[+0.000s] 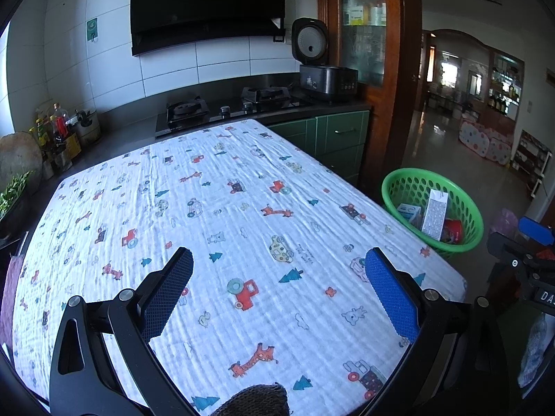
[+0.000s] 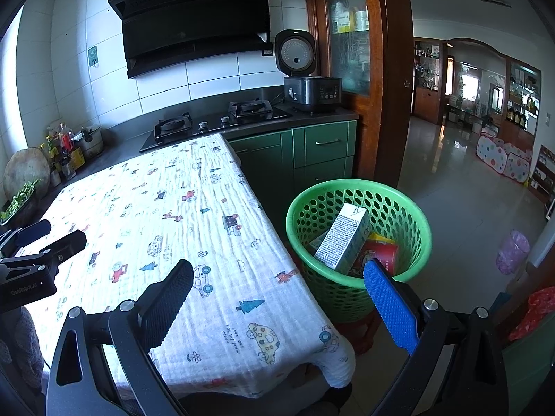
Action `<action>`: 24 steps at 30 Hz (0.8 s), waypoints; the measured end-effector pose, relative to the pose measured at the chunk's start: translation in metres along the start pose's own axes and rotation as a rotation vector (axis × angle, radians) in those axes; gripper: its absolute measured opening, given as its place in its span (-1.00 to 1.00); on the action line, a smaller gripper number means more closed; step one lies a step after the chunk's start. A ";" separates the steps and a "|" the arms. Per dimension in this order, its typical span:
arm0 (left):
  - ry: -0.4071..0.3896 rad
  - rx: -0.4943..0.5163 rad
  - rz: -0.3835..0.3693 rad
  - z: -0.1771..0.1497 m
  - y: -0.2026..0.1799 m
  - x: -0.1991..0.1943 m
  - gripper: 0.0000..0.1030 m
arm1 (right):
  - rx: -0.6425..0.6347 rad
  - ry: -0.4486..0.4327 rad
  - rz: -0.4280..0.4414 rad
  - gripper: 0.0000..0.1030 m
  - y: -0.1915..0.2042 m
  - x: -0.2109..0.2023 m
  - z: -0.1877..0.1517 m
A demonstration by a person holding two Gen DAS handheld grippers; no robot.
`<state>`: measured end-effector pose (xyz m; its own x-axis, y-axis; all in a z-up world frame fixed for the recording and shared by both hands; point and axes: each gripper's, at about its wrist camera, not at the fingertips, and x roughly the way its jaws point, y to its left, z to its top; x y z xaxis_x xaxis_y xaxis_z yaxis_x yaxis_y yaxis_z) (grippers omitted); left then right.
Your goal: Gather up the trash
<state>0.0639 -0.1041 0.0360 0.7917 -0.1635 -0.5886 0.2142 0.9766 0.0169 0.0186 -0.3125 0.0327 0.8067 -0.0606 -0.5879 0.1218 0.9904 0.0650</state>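
Observation:
A green perforated basket stands on the floor beside the table's right edge; it also shows in the left wrist view. Inside it lie a grey-white carton, a red packet and a small blue-white box. My right gripper is open and empty, over the table's near right corner, its blue finger in front of the basket. My left gripper is open and empty above the table's patterned cloth. No trash lies on the cloth.
A counter with a gas hob and rice cooker runs behind the table. Bottles and greens sit at the left. Green cabinets and a wooden door frame stand behind the basket. Open floor lies to the right.

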 end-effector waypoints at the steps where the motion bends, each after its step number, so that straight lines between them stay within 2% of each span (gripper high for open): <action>1: 0.001 0.000 0.000 0.000 0.001 0.000 0.90 | 0.000 0.001 0.001 0.85 0.000 0.000 0.000; 24: -0.002 -0.001 -0.007 -0.005 -0.003 0.000 0.90 | -0.006 0.002 0.014 0.85 0.002 0.002 -0.002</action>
<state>0.0604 -0.1067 0.0316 0.7913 -0.1706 -0.5872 0.2192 0.9756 0.0120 0.0189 -0.3106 0.0298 0.8069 -0.0467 -0.5888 0.1072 0.9919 0.0683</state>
